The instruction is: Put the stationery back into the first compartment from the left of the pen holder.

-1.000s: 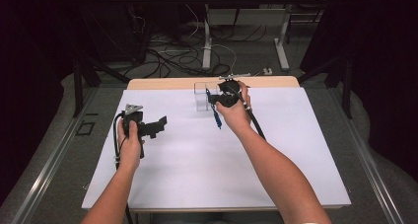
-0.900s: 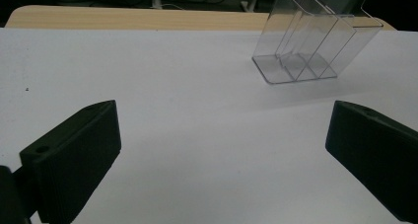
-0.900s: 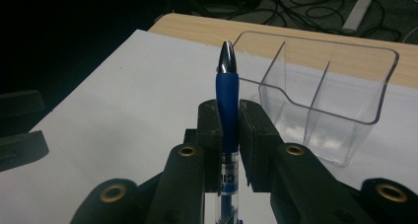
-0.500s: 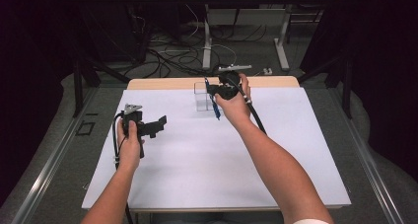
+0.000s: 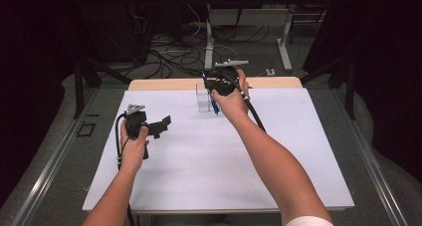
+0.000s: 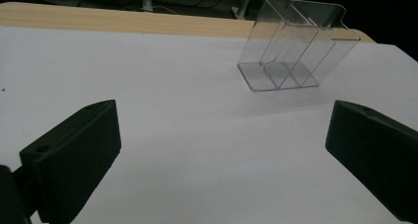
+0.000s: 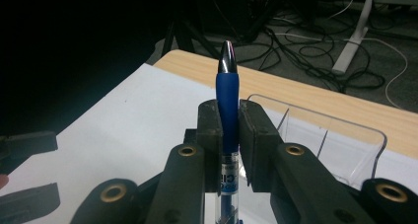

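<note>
Right gripper (image 7: 229,135) raised over the clear holder (image 5: 205,97) at the far edge of the white table (image 5: 199,176), jaws pinching a blue pen (image 7: 227,93) upright, silver tip up. Left gripper (image 6: 222,155) held low at the left, well apart from the holder, jaws spread wide, gripping nothing.

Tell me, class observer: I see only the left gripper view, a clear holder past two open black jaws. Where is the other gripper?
Observer: The right gripper hangs at the clear holder, at the table's far edge.
Operator: Does it carry anything?
Observer: Yes, it is shut on a blue pen, silver tip upward in the right gripper view.
Operator: And my left gripper?
Observer: The left gripper is held over the white table cover, nearer the person.
</note>
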`<state>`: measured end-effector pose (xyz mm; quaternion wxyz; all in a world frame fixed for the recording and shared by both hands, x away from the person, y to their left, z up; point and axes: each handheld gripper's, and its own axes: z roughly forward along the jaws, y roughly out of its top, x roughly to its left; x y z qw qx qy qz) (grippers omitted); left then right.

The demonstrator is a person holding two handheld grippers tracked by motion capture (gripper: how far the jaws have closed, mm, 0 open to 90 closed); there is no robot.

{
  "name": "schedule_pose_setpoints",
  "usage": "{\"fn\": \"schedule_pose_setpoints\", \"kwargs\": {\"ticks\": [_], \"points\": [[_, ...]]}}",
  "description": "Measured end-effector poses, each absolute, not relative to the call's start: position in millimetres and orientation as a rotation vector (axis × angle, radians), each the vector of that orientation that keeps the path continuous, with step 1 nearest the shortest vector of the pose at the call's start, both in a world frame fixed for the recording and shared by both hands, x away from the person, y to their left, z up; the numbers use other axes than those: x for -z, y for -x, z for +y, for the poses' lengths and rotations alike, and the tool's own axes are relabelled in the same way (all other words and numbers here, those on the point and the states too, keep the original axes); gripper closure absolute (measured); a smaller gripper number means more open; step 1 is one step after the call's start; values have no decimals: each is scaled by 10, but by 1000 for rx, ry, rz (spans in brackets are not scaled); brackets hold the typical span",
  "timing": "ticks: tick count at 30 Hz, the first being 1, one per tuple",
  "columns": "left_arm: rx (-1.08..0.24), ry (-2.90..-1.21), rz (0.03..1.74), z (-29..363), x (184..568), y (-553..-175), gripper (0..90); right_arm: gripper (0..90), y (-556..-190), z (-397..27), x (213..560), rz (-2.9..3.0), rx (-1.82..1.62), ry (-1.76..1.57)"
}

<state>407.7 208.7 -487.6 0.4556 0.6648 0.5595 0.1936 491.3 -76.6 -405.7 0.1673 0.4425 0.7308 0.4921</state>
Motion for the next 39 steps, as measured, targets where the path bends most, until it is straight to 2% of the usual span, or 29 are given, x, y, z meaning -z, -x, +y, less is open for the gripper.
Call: {"fn": "schedule_pose_setpoints", "kwargs": {"ticks": [10, 13, 16, 21, 26, 32, 39], "points": [[-425, -1630, 1326, 1982, 4809, -4070, 8, 801, -4890, -773, 4064, 2067, -1415, -1242], [-384, -1601, 1312, 1941, 4745, -4067, 63, 801, -4857, -769, 4048, 2074, -1418, -1223], [-354, -1593, 1276, 1869, 4686, -4078, 174, 801, -4836, -768, 4032, 2068, -1437, -1211], [-318, -1625, 1227, 1712, 4639, -4117, 268, 802, -4791, -750, 4052, 2081, -1434, -1180], [-294, -1631, 1194, 1617, 4596, -4158, 332, 801, -4755, -746, 4087, 2090, -1447, -1177], [-281, -1624, 1185, 1554, 4512, -4210, 351, 801, -4732, -762, 4086, 2089, -1455, -1182], [-201, -1622, 1165, 1463, 4469, -4277, 419, 801, -4699, -773, 4074, 2089, -1466, -1175]]}}
